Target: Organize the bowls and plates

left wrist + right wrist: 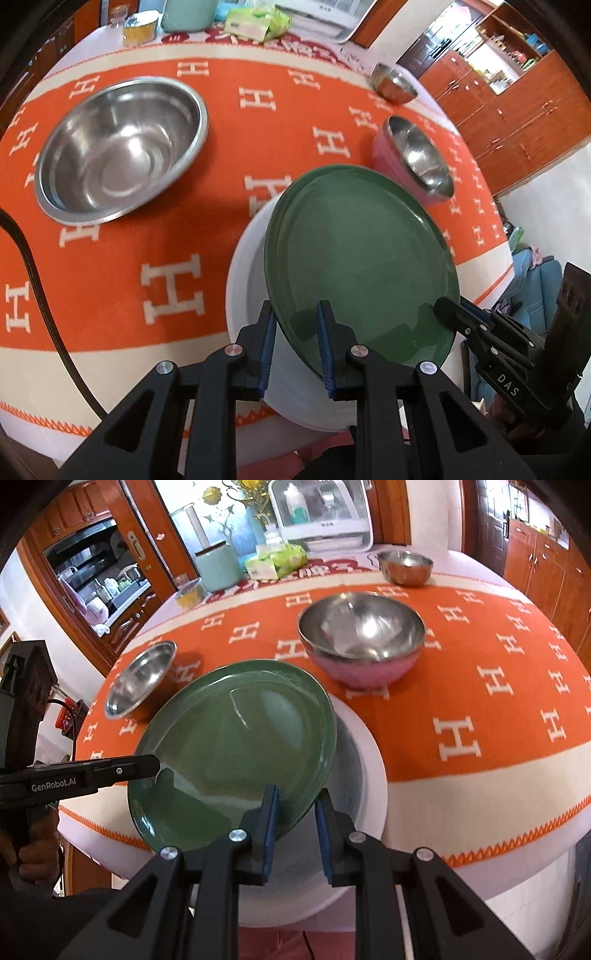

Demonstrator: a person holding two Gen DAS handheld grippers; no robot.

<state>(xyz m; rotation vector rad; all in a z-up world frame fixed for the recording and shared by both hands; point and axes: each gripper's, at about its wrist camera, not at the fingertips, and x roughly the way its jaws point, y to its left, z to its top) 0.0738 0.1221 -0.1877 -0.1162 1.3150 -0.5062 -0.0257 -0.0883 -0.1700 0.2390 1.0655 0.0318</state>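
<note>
Grippers at the near rim of a green plate [362,258], one on each side. The left gripper [297,332] has its two blue-padded fingers clamped across the plate's near-left edge; the right gripper [295,812] pinches the near-right edge in the same way, and in each wrist view the other tool shows at the frame's side, reaching in to the rim. Holding at two points steadies a wide, shallow dish that one narrow pinch would probably let swing.

The plate is tilted, its far edge raised, and hangs just above a white plate [369,746] lying on the orange H-patterned tablecloth [147,229]; it appears to be on its way to being stacked there, like on like. Whether the two plates touch at the near side cannot be told.

Beyond lie a wide steel bowl [122,151], a pink-sided steel bowl [362,642] and a small steel bowl [404,566], well apart and not yet nested.
</note>
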